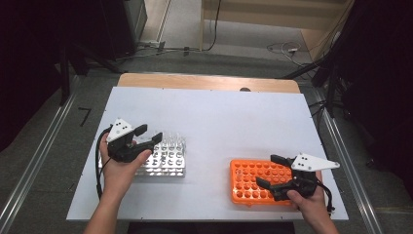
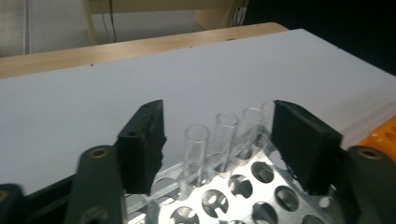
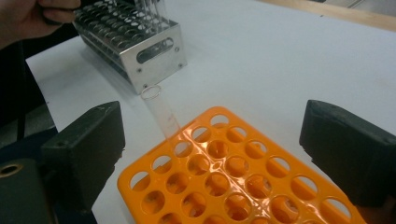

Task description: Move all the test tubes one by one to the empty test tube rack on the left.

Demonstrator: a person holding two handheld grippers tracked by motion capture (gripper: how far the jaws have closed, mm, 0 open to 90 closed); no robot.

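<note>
Left jaws: mine, spread wide around the glass tubes (image 2: pixel 223 140) standing in the metal rack (image 1: pixel 168 158), ready to pick one.
Right jaws: open, empty, above the orange rack (image 3: pixel 224 182), which holds one tube (image 3: pixel 161 109).

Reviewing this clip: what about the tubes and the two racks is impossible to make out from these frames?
- High view: the clear tubes in the metal rack are too small and see-through to count.
- Left gripper view: the rack's near rows are cut off by the bottom edge and the open left gripper.
- Right gripper view: the orange rack is cut off at the bottom; the open right gripper covers its corners. One tube stands in it.
</note>
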